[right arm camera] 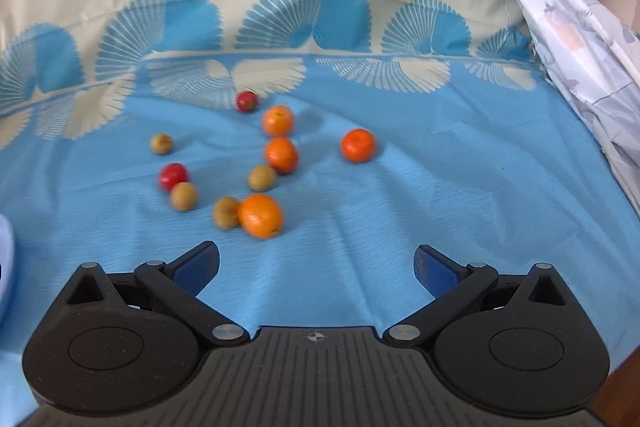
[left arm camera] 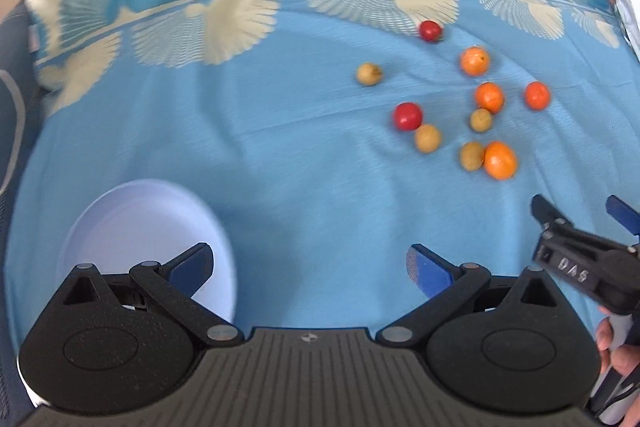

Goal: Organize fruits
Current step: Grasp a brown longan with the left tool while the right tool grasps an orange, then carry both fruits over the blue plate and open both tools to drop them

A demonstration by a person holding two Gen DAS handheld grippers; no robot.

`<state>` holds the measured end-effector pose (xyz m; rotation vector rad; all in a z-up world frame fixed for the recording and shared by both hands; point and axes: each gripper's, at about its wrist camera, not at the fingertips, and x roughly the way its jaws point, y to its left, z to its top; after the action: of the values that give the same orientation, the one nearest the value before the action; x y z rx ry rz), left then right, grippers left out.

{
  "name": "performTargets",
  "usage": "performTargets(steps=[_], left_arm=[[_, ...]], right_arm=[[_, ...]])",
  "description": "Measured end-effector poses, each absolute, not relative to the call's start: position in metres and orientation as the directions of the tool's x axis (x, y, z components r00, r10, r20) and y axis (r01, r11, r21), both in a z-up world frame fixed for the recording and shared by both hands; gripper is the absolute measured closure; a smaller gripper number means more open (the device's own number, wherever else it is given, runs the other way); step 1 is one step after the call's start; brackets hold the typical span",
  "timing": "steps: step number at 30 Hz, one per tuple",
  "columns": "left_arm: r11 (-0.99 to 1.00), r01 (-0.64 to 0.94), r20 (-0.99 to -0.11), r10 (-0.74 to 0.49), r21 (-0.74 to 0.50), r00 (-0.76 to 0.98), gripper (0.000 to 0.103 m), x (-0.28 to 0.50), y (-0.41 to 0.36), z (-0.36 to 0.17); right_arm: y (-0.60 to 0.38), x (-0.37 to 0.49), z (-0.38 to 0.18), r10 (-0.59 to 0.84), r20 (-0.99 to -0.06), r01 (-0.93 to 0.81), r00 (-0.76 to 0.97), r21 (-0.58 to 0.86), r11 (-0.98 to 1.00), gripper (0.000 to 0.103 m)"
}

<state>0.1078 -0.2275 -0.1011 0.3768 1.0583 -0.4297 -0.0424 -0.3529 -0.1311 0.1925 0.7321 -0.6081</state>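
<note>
Fruits (right arm camera: 260,215) | ahead of right gripper (right arm camera: 316,267) | jaws apart, empty

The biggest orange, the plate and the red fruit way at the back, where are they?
biggest orange (right arm camera: 261,215), right wrist view, middle of its peel.
plate (left arm camera: 132,223), left wrist view, bare inside of the dish.
far red fruit (left arm camera: 430,30), left wrist view, centre of its skin.

Blue cloth (right arm camera: 400,211) covers the worktop, woven and matt, faintly creased. The white plate (left arm camera: 120,219) looks smooth. The left tongs (left arm camera: 310,269) and right tongs (right arm camera: 316,267) show grainy matt black plastic, blue pads (right arm camera: 198,267), dull metal pins. The oranges (right arm camera: 261,215) look glossy.
</note>
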Motion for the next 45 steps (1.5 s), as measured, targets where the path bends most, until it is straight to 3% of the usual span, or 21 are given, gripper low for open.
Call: performTargets(steps=[7, 12, 14, 15, 17, 18, 19, 21, 26, 31, 36, 45], left_arm=[[0.845, 0.535, -0.922, -0.209, -0.003, 0.325, 0.000, 0.165, -0.297, -0.152], [0.865, 0.499, -0.933, -0.221, -0.052, 0.285, 0.002, 0.190, -0.327, -0.171], [0.863, 0.500, -0.930, -0.240, -0.073, 0.279, 0.019, 0.193, -0.333, -0.173], [0.856, 0.507, -0.932, -0.260, -0.102, 0.252, 0.036, 0.194, -0.336, -0.175], [0.847, 0.507, -0.927, -0.306, -0.161, 0.216, 0.076, 0.192, -0.337, -0.173], [0.846, 0.509, -0.927, -0.307, -0.162, 0.215, 0.076, 0.190, -0.338, -0.172], [0.850, 0.504, -0.927, -0.300, -0.152, 0.227, 0.076, 0.187, -0.337, -0.169], [0.851, 0.501, -0.922, -0.309, -0.158, 0.234, 0.076, 0.181, -0.330, -0.163], [0.844, 0.521, -0.898, -0.324, -0.132, 0.297, 0.076, 0.152, -0.291, -0.129], [0.859, 0.502, -0.879, -0.314, -0.101, 0.360, 0.076, 0.120, -0.233, -0.092], [0.899, 0.426, -0.867, -0.289, -0.100, 0.406, 0.076, 0.089, -0.165, -0.057], [0.956, 0.277, -0.853, -0.224, -0.098, 0.471, 0.076, 0.042, -0.042, -0.025]], right_arm=[[-0.385, 0.008, -0.186, -0.407, -0.706, 0.487, 0.580, -0.100, 0.867, 0.001], [-0.393, 0.020, -0.196, -0.378, -0.685, 0.451, 0.623, -0.080, 0.889, 0.001], [-0.393, 0.023, -0.197, -0.376, -0.673, 0.438, 0.637, -0.085, 0.895, 0.003], [-0.392, 0.024, -0.197, -0.370, -0.669, 0.431, 0.645, -0.081, 0.899, 0.006], [-0.393, 0.021, -0.196, -0.309, -0.664, 0.394, 0.681, -0.024, 0.919, 0.037], [-0.391, 0.020, -0.194, -0.287, -0.657, 0.374, 0.697, -0.008, 0.927, 0.048], [-0.388, 0.019, -0.192, -0.267, -0.649, 0.344, 0.712, -0.009, 0.939, 0.066], [-0.386, 0.017, -0.189, -0.274, -0.642, 0.341, 0.716, -0.021, 0.940, 0.067], [-0.408, -0.002, -0.178, -0.430, -0.620, 0.522, 0.656, -0.038, 0.852, 0.067], [-0.404, -0.029, -0.155, -0.438, -0.618, 0.568, 0.653, 0.017, 0.823, 0.067], [-0.350, -0.053, -0.114, -0.343, -0.583, 0.462, 0.737, 0.064, 0.884, 0.067], [-0.211, -0.070, -0.070, 0.007, -0.620, 0.143, 0.784, 0.191, 0.971, 0.067]])
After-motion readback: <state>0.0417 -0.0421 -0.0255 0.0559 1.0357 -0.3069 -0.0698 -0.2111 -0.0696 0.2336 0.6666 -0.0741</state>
